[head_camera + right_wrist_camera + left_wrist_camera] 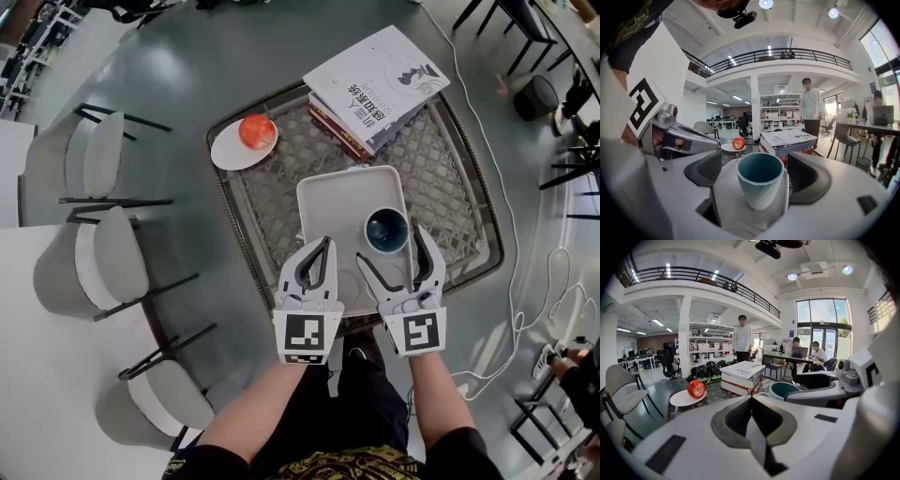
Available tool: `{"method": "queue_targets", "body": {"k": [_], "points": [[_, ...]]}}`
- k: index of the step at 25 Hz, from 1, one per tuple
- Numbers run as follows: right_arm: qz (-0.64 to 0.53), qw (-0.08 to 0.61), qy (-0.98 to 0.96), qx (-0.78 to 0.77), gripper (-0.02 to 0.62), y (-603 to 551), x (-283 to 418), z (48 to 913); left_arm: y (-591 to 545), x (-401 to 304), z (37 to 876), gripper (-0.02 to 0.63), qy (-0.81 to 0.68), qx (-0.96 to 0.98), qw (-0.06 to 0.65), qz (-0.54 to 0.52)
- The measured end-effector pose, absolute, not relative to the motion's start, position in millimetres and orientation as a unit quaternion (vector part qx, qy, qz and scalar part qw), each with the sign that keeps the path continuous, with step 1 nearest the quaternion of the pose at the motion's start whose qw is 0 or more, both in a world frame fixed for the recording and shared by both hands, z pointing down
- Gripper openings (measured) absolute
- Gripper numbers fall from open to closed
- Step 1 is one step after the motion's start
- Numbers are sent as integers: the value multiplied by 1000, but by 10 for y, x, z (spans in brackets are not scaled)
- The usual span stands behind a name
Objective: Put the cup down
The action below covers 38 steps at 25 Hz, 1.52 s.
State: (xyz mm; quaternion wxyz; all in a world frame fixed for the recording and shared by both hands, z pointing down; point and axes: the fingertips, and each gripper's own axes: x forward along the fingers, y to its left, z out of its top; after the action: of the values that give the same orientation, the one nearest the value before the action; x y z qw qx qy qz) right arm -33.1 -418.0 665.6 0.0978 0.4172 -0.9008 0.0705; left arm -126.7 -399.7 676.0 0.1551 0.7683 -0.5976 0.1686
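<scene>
A teal cup (386, 230) stands upright on the white tray (337, 202) at its near right corner. My right gripper (392, 251) is open around it, one finger on each side, and a gap shows between each pad and the cup (760, 185) in the right gripper view. My left gripper (317, 251) is shut and empty, resting over the tray's near left edge beside the right one. In the left gripper view its closed fingertips (751, 401) point toward the table, with the cup's rim (780, 389) just to the right.
The tray sits on a square wicker table (450, 159). A stack of books (375, 89) lies at the far side, and a red apple (257, 131) on a white plate (230, 155) at the far left corner. Grey chairs (94, 159) stand left; a white cable (511, 281) runs right.
</scene>
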Motion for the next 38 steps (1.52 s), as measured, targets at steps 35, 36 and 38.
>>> {"method": "queue_targets", "body": {"k": [35,36,38], "points": [[60,84,-863,494,6,-2103,-605,4777,-2212,-1564,4936,6,-541,827,108,111],[59,83,-861,497,6,-2044,-617,4756,-2149,-1572,4906,6,-538,829,107,109],[60,83,-858,503,6,-1930,-634,4725,-2021,-1581,4843,6,-531,835,103,106]]}}
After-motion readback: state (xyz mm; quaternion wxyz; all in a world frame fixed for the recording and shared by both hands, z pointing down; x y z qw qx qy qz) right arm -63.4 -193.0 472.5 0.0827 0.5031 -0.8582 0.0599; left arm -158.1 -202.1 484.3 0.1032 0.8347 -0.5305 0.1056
